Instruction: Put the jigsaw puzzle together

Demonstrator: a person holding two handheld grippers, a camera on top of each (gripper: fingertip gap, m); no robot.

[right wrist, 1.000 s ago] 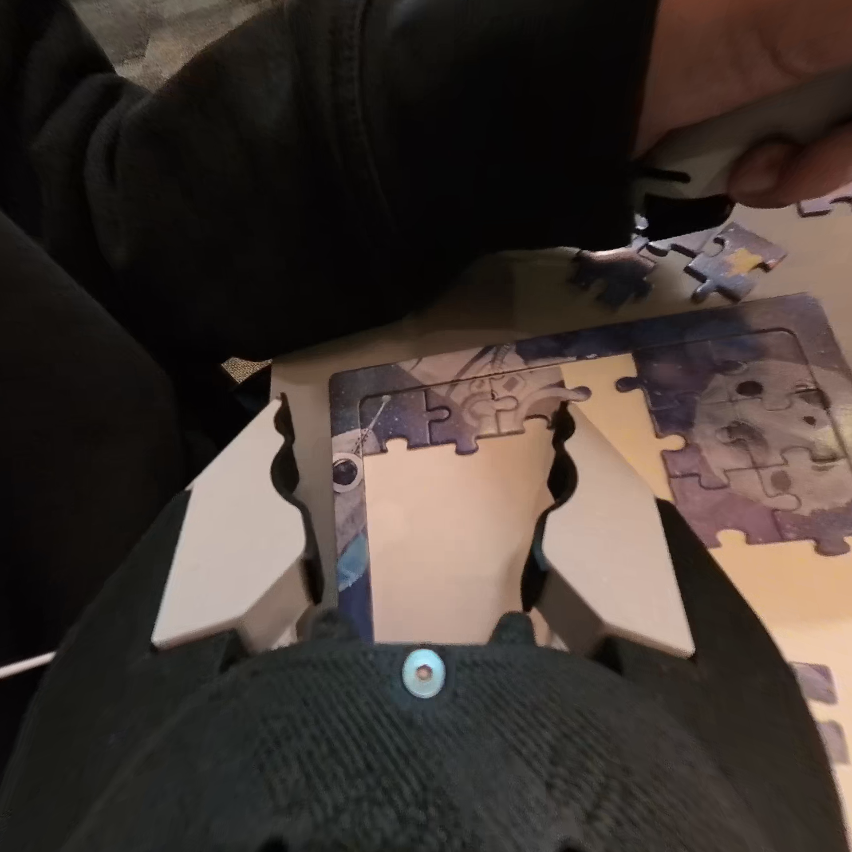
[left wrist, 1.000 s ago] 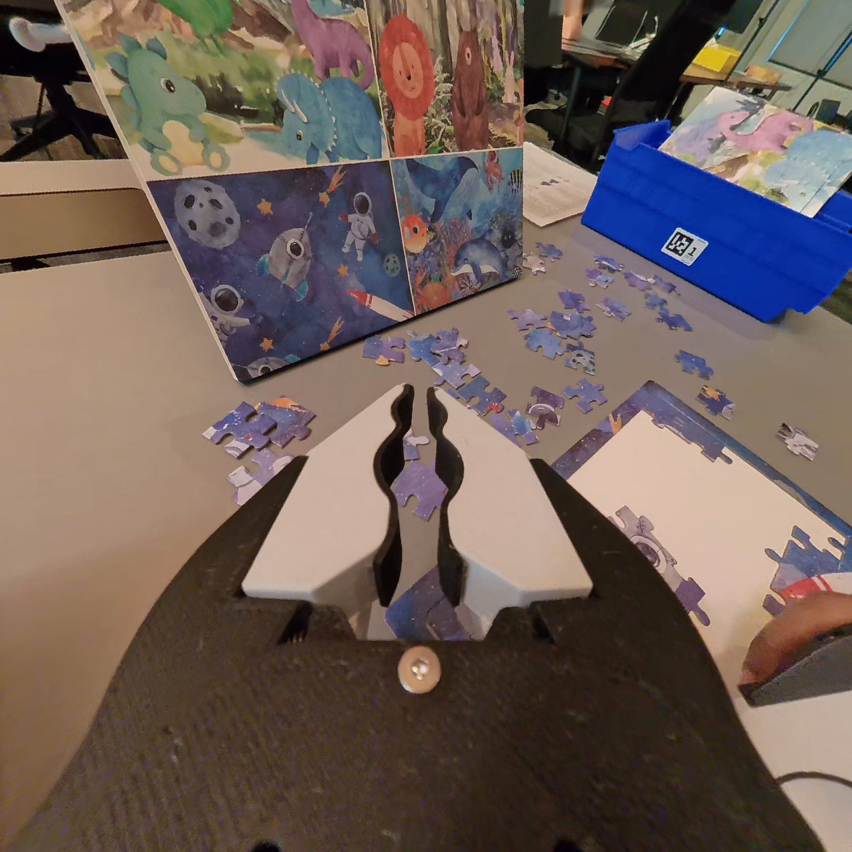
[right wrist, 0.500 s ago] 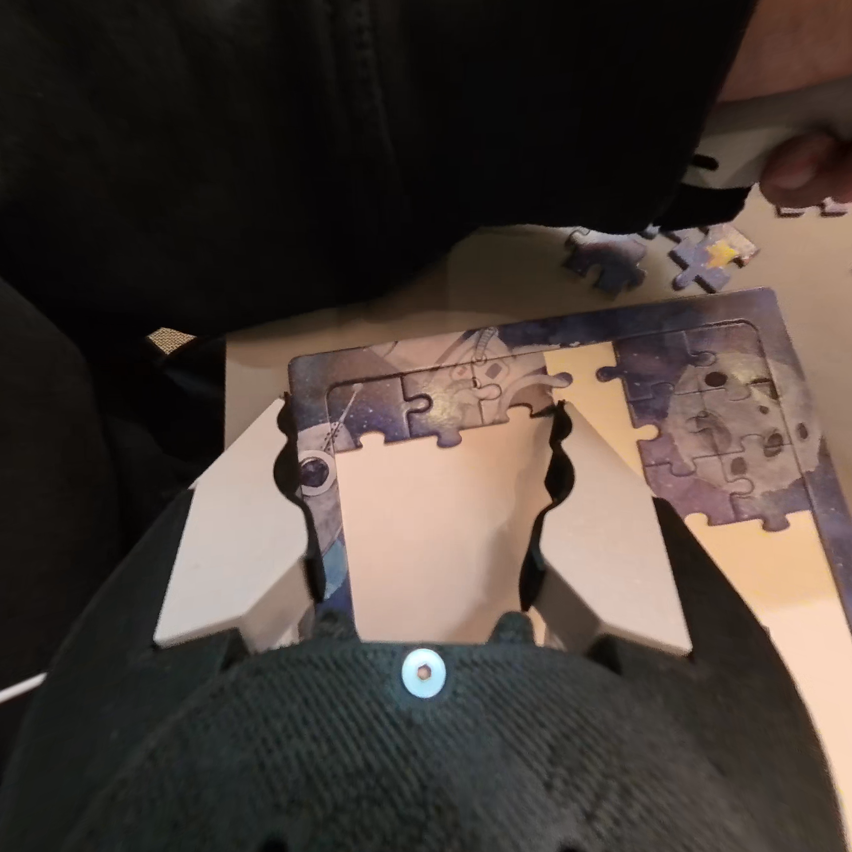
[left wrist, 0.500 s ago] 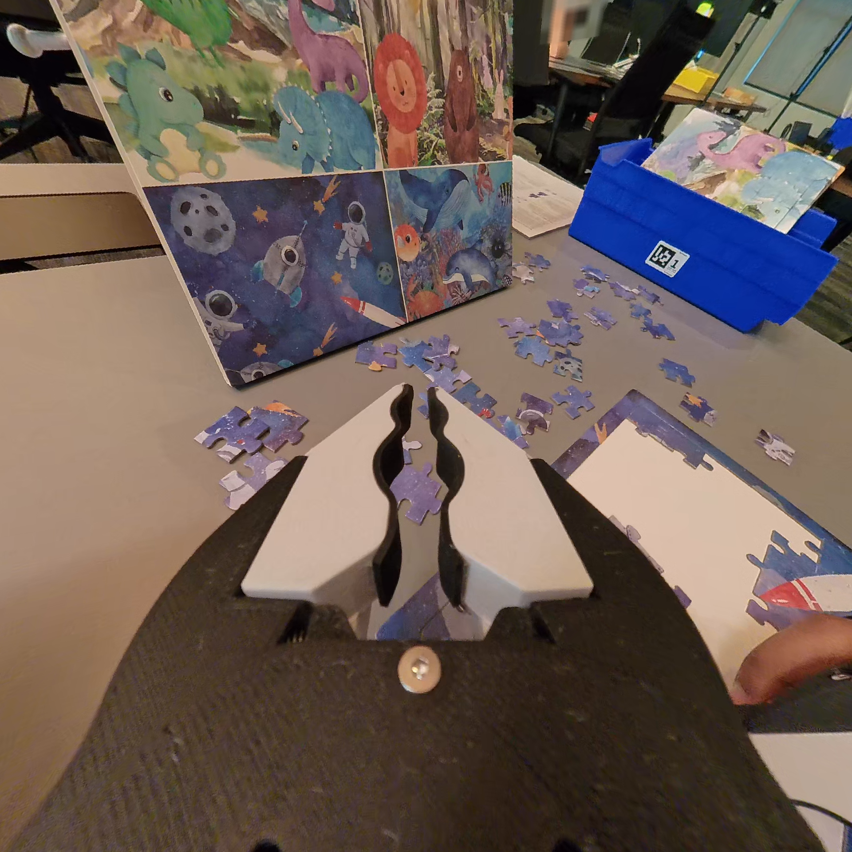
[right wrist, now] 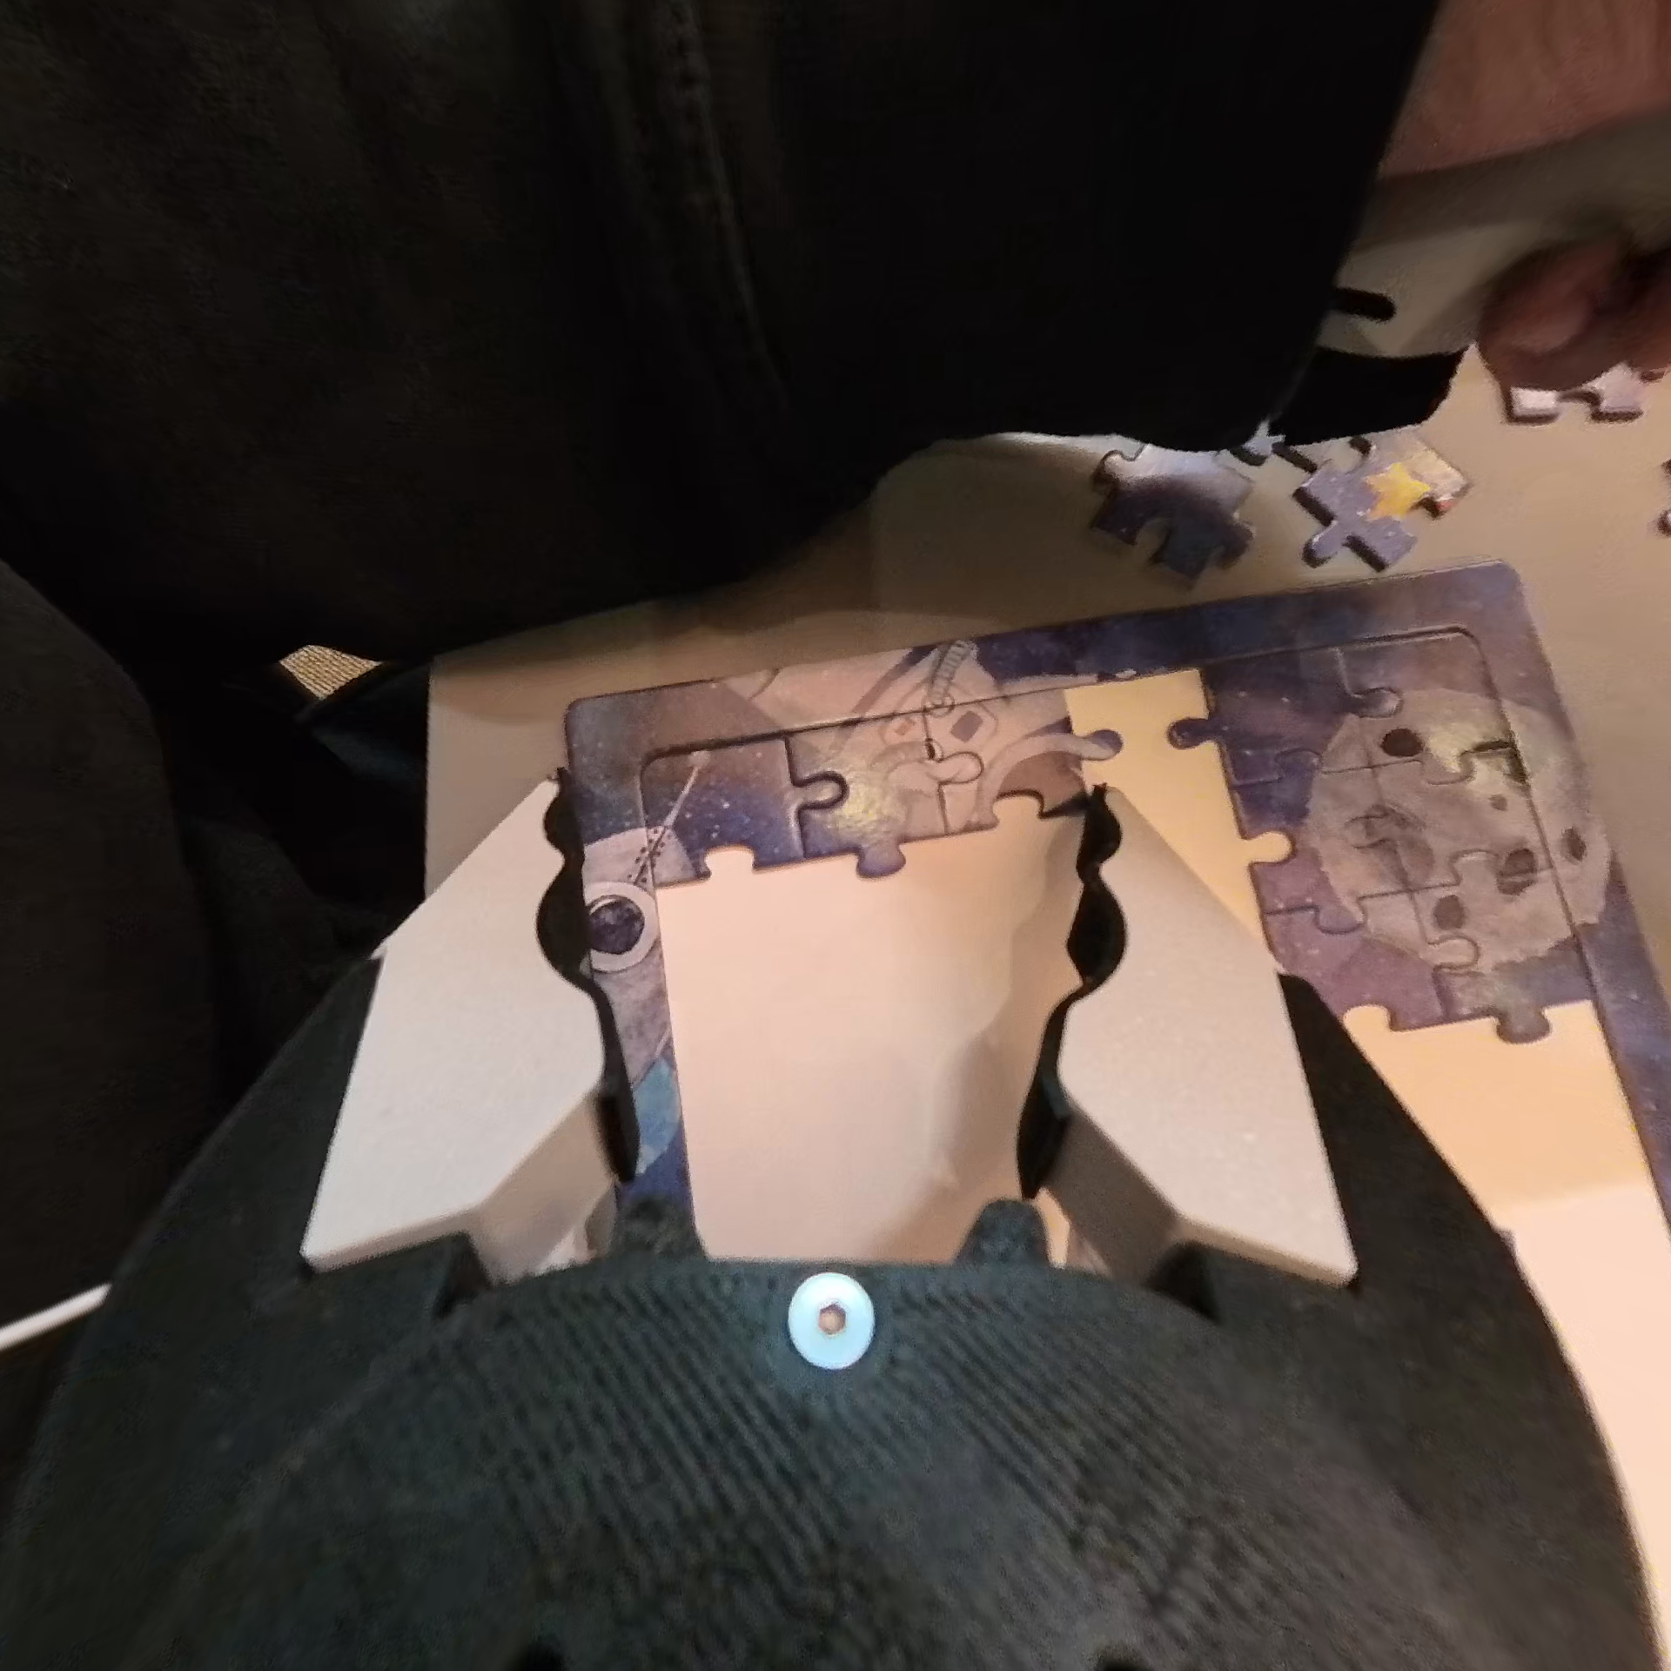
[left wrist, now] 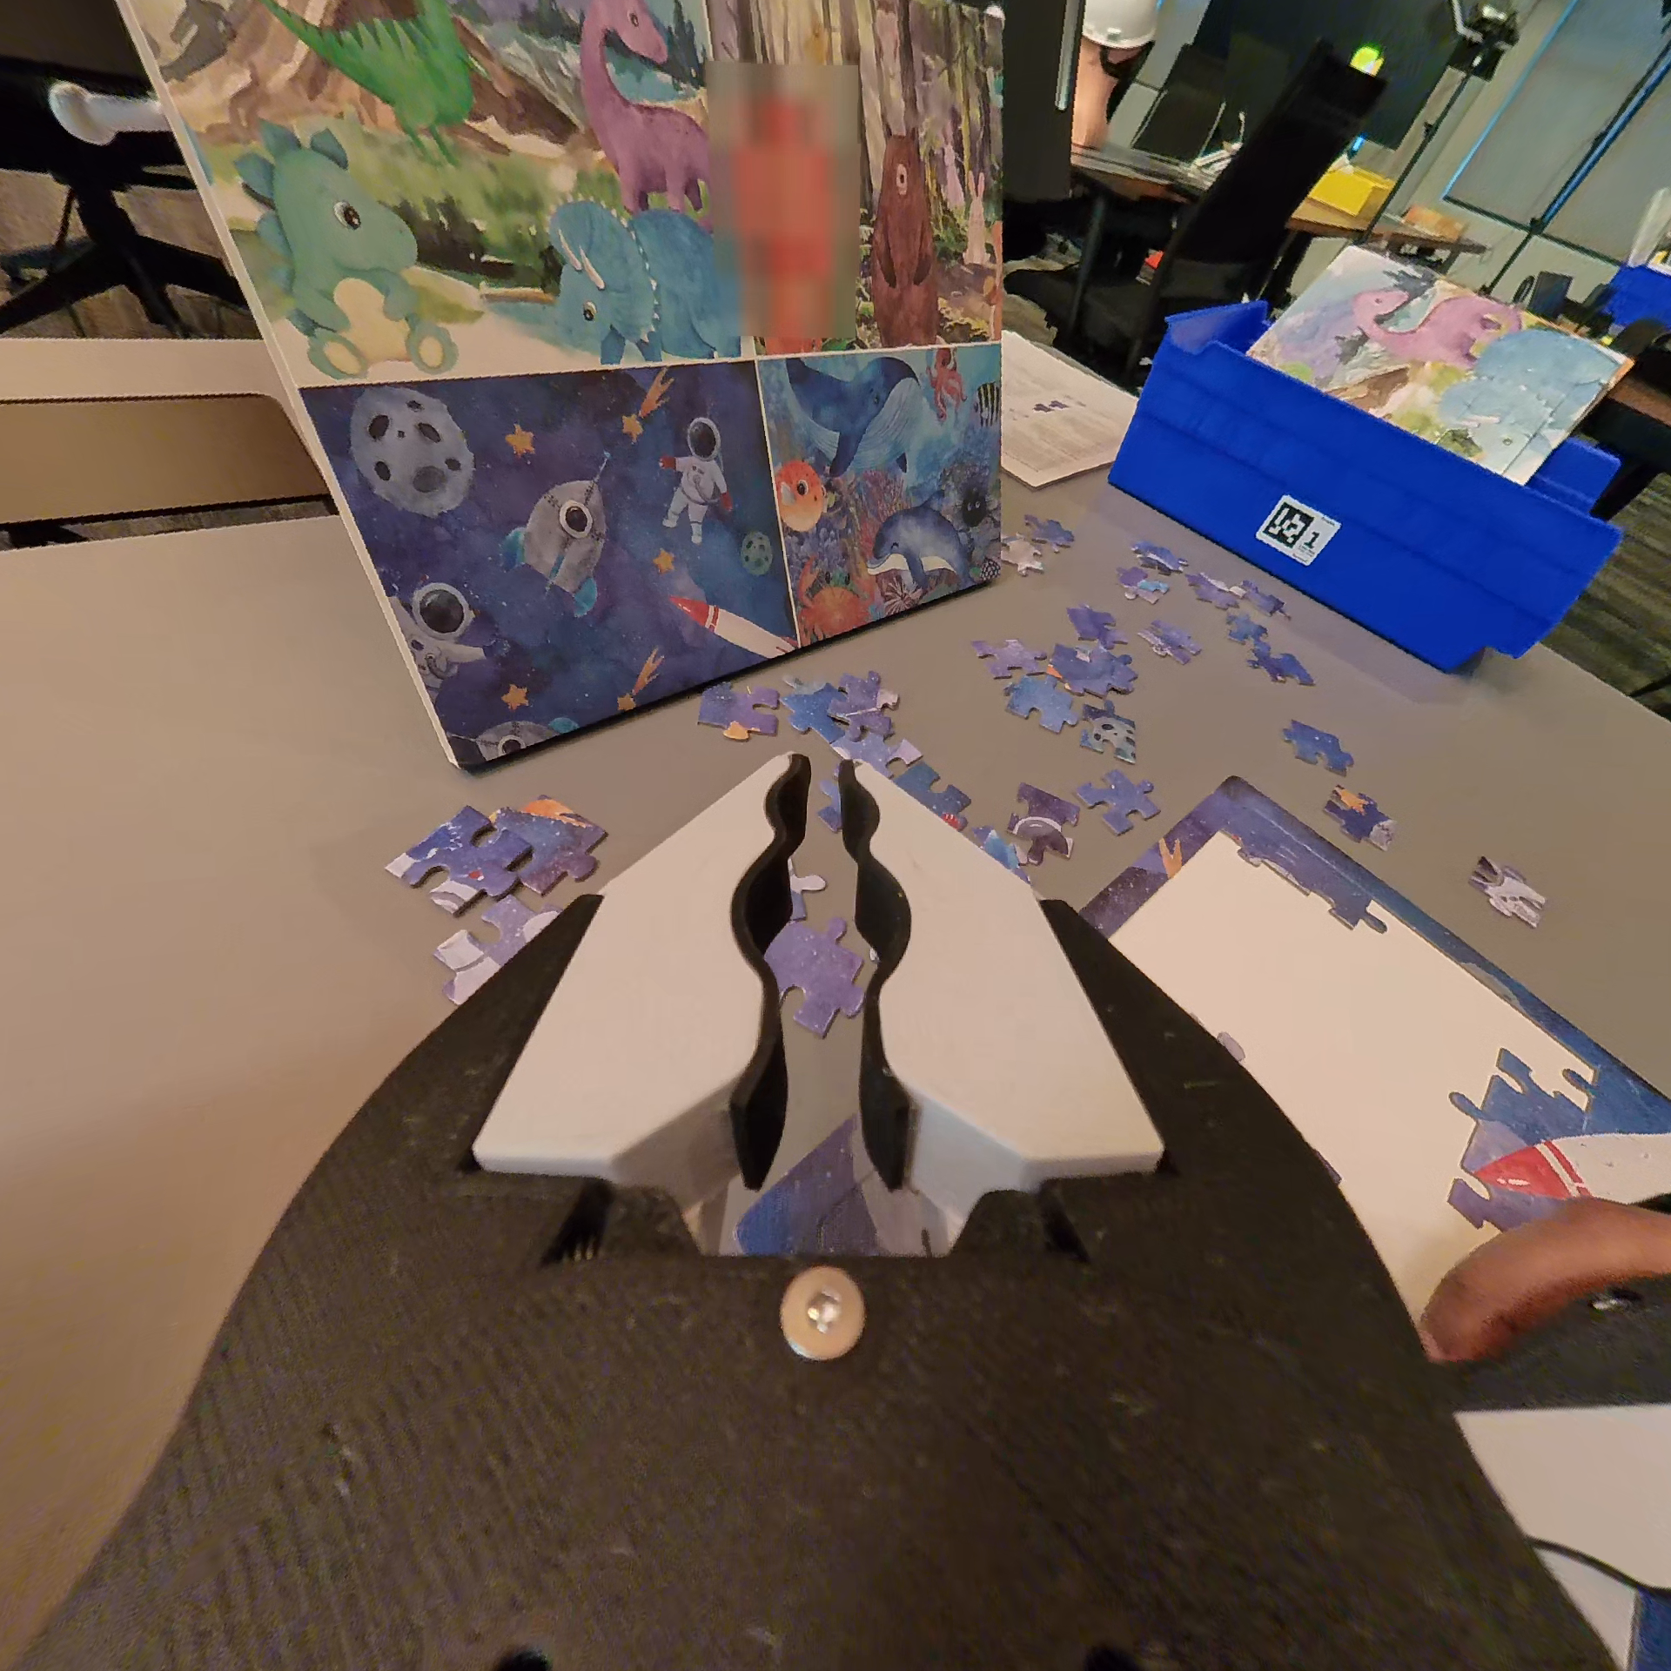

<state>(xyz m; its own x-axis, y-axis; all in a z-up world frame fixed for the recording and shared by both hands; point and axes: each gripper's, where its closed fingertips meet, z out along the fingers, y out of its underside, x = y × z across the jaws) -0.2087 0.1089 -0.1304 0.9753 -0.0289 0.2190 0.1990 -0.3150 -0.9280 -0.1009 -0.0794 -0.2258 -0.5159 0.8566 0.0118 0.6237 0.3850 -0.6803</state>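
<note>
Grey matte table (left wrist: pixel 226 687) | L tongs (left wrist: pixel 823 778) near-closed over loose cardboard pcs (left wrist: pixel 814 972) | R tongs (right wrist: pixel 827 805) wide over puzzle tray (right wrist: pixel 1492 615)

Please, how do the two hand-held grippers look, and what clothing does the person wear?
Each hand-held gripper, left and right, has a black textured body with a silver screw, and two pale grey wedge-shaped fingers lined with wavy black pads. The person wears a dark sleeve.

Bare table (left wrist: pixel 181 814) left; box (left wrist: pixel 588 452), perhaps pieces (left wrist: pixel 1067 669) ahead.
</note>
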